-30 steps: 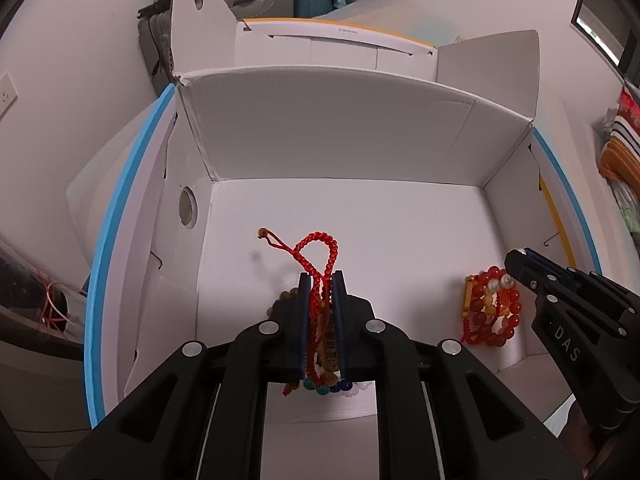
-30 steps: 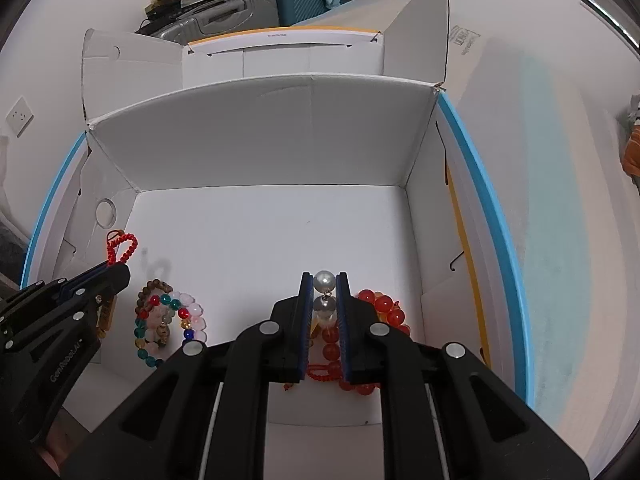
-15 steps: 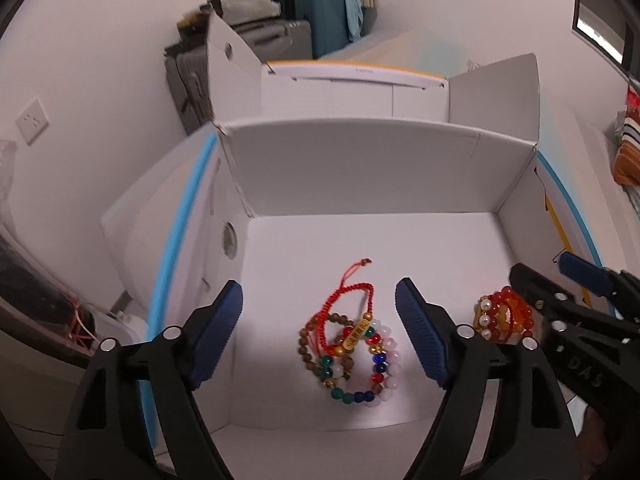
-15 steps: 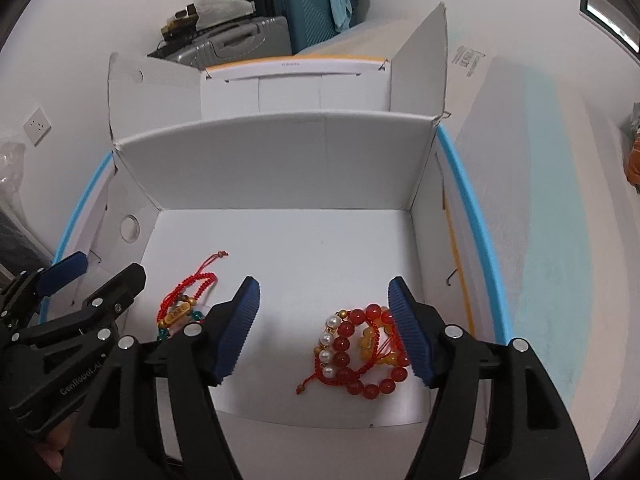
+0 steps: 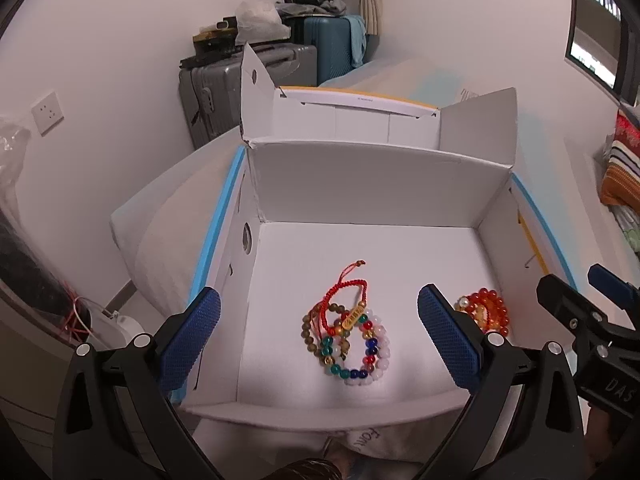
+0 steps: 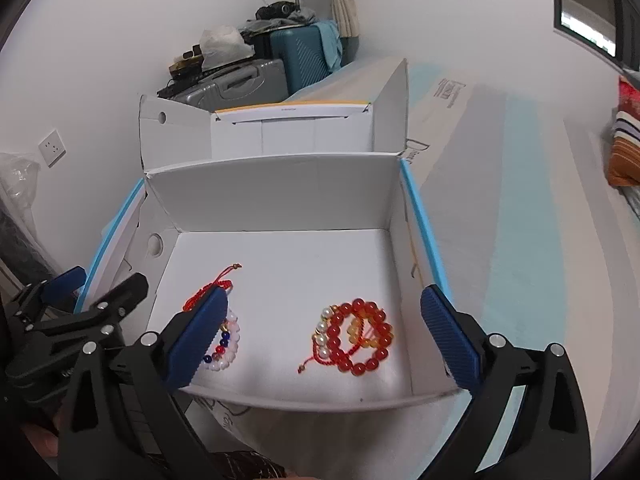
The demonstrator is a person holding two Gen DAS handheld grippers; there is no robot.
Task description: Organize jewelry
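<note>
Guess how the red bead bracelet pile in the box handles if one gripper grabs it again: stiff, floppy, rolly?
Probably floppy: the red bead bracelets lie slumped in overlapping loops, with a loose cord tail. Round glossy beads may slip between the pads. Strung together, they likely won't roll on the flat floor of the white box.

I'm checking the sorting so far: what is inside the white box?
Inside the white box lie two heaps: mixed bead bracelets with a red cord, and red bead bracelets with pearls. A blue pad hides part of each in one view.
</note>
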